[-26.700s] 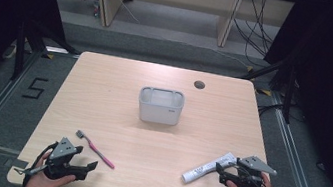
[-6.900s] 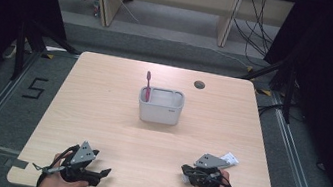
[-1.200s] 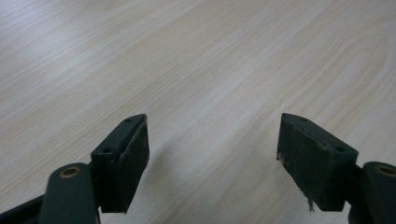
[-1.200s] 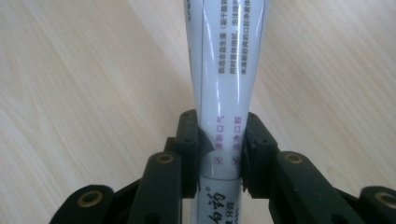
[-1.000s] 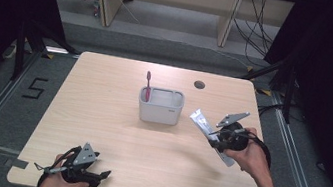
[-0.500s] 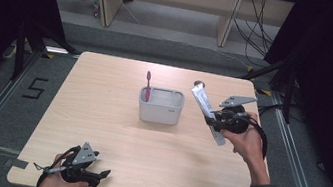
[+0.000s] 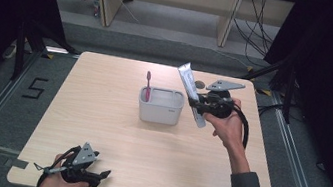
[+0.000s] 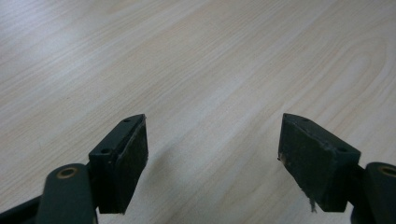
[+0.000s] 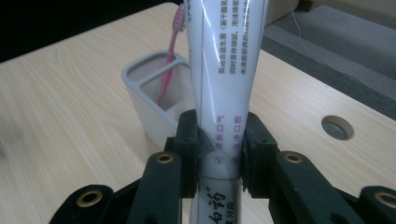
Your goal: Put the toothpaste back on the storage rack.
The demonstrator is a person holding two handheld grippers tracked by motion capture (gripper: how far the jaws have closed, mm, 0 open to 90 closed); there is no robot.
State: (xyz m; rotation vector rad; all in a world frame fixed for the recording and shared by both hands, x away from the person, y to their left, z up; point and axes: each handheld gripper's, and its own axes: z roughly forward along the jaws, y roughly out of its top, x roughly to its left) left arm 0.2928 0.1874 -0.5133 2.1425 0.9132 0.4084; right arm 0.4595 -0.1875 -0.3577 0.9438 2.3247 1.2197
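My right gripper [image 7: 198, 104] [image 9: 218, 149] is shut on a white toothpaste tube [image 7: 190, 83] [image 9: 223, 74], held up in the air just right of a light grey holder [image 7: 160, 105] [image 9: 154, 100]. The tube is tilted, its crimped flat end up and leaning toward the holder. A pink toothbrush [image 7: 147, 85] [image 9: 169, 56] stands upright in the holder's left compartment. My left gripper [image 7: 100, 174] [image 8: 212, 156] rests at the table's near left edge, open with only bare wood between its pads.
The wooden table [image 7: 98, 128] has a round cable hole [image 7: 200, 84] [image 9: 337, 127] at the back right, close to the tube. Dark floor and shelving legs lie beyond the far edge.
The right hand has carried the tube up and leftward toward the holder, and the tube has tipped more upright. The left gripper has stayed put.
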